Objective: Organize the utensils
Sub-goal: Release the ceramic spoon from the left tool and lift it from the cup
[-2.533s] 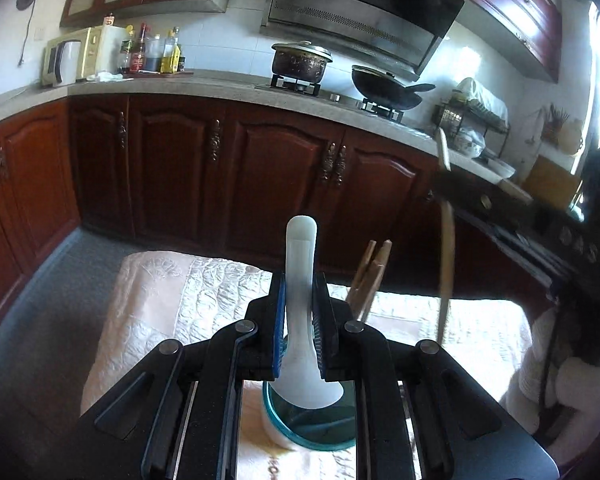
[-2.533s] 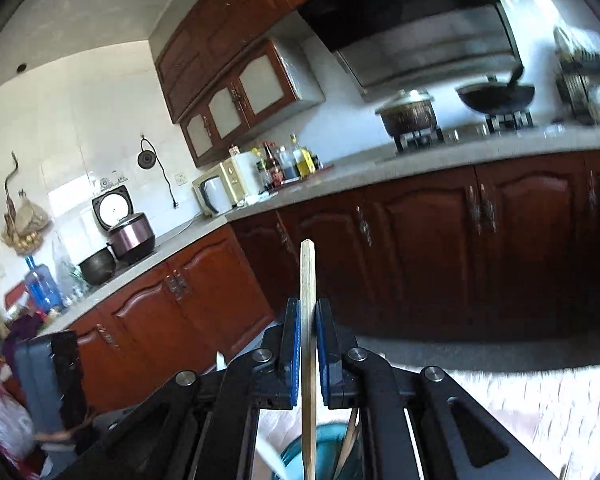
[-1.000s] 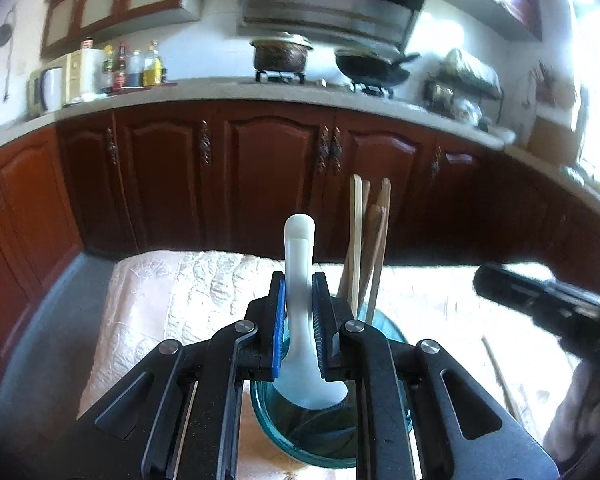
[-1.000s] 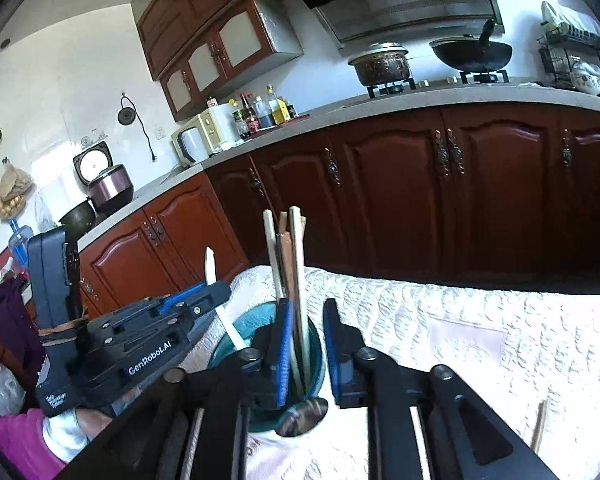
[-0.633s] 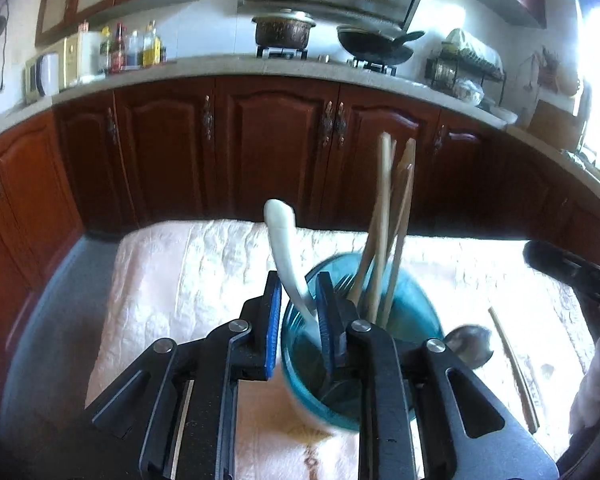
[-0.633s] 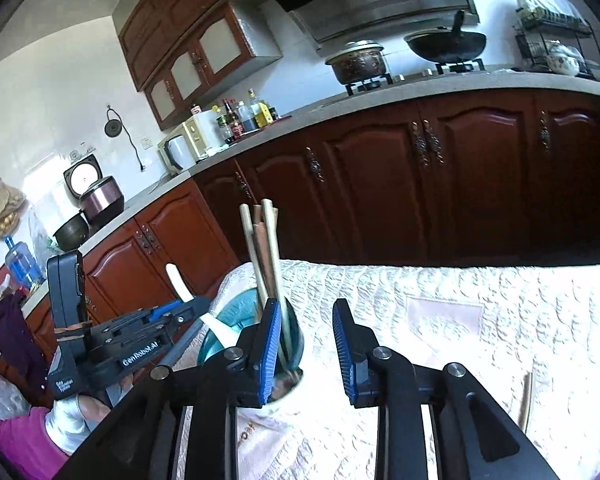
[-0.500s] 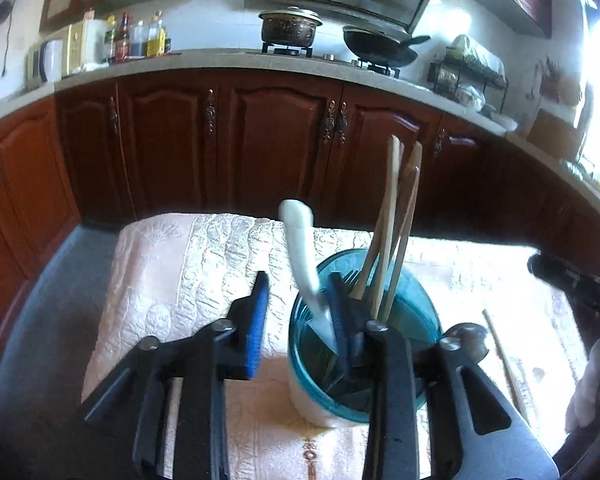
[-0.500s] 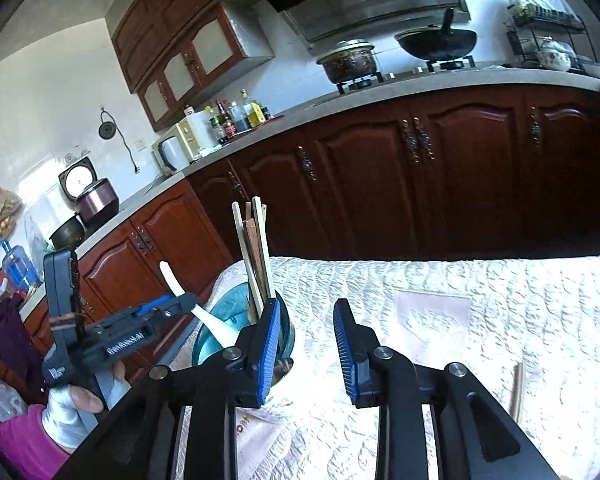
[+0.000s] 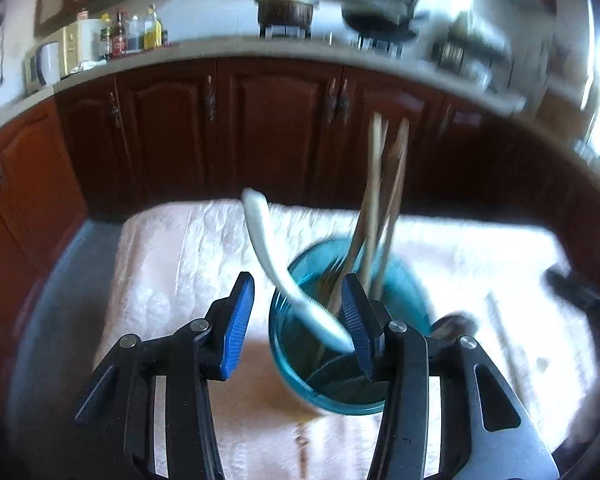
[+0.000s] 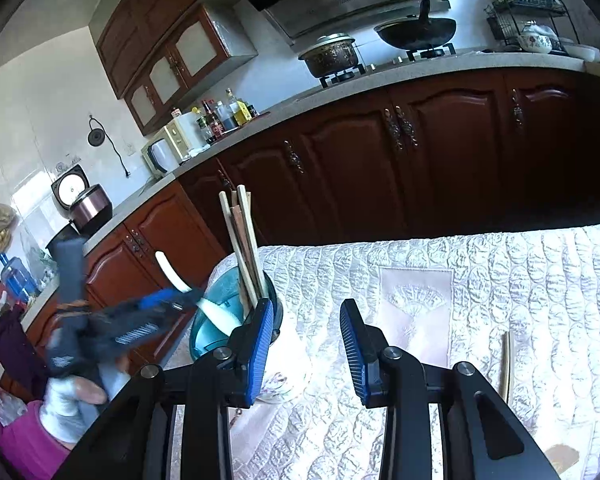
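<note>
- Left tool (image 9: 296, 318) spread apart, white spoon (image 9: 278, 268) resting loose in teal cup (image 9: 342, 376)
- Right tool (image 10: 306, 346) apart, empty; next grab loose chopstick (image 10: 507, 364) right of the cup

No readable text, brand, number or sign appears in either view. In the right wrist view, the left tool (image 10: 148, 312) is smeared by motion, and a pale patch on its side may be a label, but no letters can be made out. The bottles (image 10: 228, 114) on the far kitchen counter carry labels too small to read. On the cloth (image 9: 172, 264) covering the table, the left wrist view shows a brownish mark (image 9: 300, 442) near the base of the teal cup (image 9: 296, 344); it could be print or embroidery, too blurred to tell.
</note>
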Demonstrator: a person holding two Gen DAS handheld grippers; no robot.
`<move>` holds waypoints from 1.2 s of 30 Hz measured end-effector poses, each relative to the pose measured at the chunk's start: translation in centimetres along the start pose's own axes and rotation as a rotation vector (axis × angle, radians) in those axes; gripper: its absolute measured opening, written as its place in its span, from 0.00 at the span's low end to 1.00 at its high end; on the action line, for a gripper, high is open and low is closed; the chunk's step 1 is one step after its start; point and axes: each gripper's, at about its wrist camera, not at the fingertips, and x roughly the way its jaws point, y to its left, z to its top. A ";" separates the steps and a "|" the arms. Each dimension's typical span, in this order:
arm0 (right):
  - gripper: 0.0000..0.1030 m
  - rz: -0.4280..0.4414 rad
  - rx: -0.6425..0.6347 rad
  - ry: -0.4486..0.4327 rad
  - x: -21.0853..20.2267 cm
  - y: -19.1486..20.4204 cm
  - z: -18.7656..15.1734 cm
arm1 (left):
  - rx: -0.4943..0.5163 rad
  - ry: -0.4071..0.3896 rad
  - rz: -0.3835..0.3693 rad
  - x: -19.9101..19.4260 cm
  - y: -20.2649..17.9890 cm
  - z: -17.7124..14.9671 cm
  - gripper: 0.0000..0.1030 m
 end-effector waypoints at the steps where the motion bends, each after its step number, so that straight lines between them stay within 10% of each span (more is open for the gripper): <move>1: 0.32 0.001 -0.005 0.001 -0.1 0.1 -0.1 | 0.011 0.024 0.012 0.6 -0.1 -0.2 0.43; 12: 0.33 0.006 0.011 0.007 -0.2 -0.4 -0.7 | 0.064 0.035 0.100 0.4 2.0 0.9 0.40; 21: 0.33 0.003 0.017 0.013 -0.1 -0.7 -0.6 | -0.344 -0.026 -0.159 -2.1 6.7 0.3 0.45; 27: 0.33 0.008 0.001 0.028 0.2 0.0 -0.9 | -0.449 -0.028 -0.174 -0.7 7.4 1.2 0.45; 31: 0.33 0.001 -0.003 0.027 -0.1 0.0 -1.0 | -0.395 -0.025 -0.168 0.1 6.6 2.3 0.09; 36: 0.34 -0.009 0.014 0.029 -0.3 -0.6 -1.3 | -0.262 -0.064 -0.192 -0.1 5.4 4.1 0.09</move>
